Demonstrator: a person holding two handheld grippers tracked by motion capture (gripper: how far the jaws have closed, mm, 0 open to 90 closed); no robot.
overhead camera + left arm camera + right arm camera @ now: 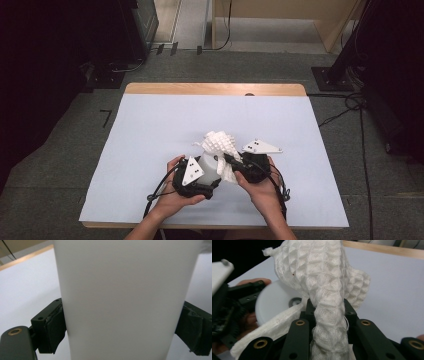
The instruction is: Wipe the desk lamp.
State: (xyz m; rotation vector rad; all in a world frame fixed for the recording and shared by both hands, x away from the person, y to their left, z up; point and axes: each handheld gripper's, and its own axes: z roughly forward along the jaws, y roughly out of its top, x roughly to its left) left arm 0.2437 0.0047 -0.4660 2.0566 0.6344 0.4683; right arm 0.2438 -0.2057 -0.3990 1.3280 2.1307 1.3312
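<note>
A white cup (125,300) is clamped by the left tool (212,184); a white waffle cloth (324,290), at the cup's two o'clock, is pinched by the right tool (229,160) over the tabletop (150,130).

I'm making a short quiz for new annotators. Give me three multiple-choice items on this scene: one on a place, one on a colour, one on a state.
1. Where is the waffle-weave cloth?
A. folded at the table's far edge
B. pinched in the right claw, bunched over the cup
C. on the floor

2. What colour is the plastic cup?
A. red
B. black
C. white

3. How does the left claw stand?
A. shut on the cup's sides
B. open, clear of everything
C. lying on the table, let go

Answers: 1 B, since the right gripper view shows cloth squeezed between its jaws beside the cup; 2 C, since the cup reads plain white in the left gripper view; 3 A, since both pads press the cup's walls.
</note>
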